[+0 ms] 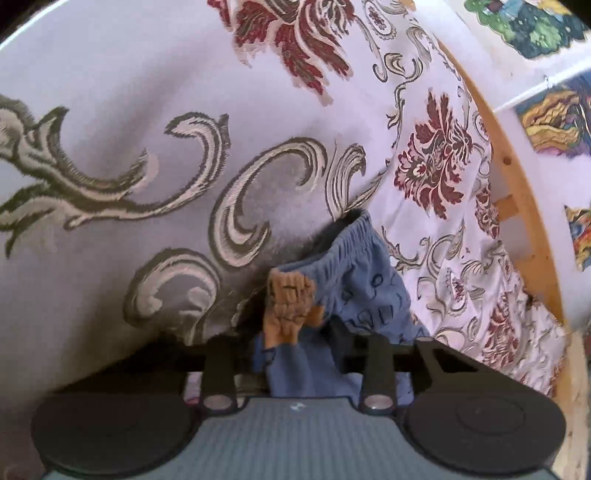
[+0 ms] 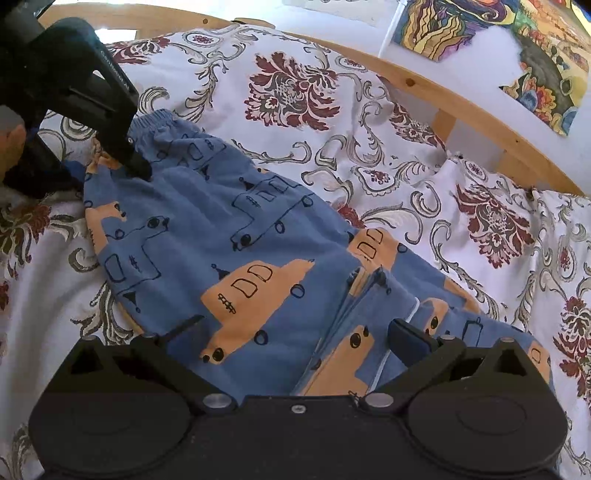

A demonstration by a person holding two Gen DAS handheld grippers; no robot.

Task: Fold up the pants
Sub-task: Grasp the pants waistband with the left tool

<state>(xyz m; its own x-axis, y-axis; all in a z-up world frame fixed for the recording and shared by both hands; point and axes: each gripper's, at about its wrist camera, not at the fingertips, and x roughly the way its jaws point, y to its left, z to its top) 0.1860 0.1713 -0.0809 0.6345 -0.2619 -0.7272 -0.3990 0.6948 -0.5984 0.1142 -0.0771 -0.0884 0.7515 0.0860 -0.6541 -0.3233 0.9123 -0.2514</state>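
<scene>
Blue pants [image 2: 221, 229] printed with orange cars lie flat on the patterned bedspread [image 2: 295, 48], waistband toward the far left. In the right wrist view my left gripper [image 2: 142, 170] comes down from the upper left, its tip pinched on the waistband corner. Close up in the left wrist view, the bunched waistband [image 1: 354, 273] and an orange patch rise between the fingers of that left gripper [image 1: 295, 332], whose tips are hidden by cloth. My right gripper [image 2: 295, 328] stands open low over the leg end, one finger on each side of the fold seam.
A wooden bed frame [image 2: 424, 85] curves along the far edge of the bedspread, also seen at the right as the frame [image 1: 517, 177]. Colourful pictures [image 2: 461, 29] hang on the white wall behind. A hand [image 2: 11, 147] holds the left gripper at the left edge.
</scene>
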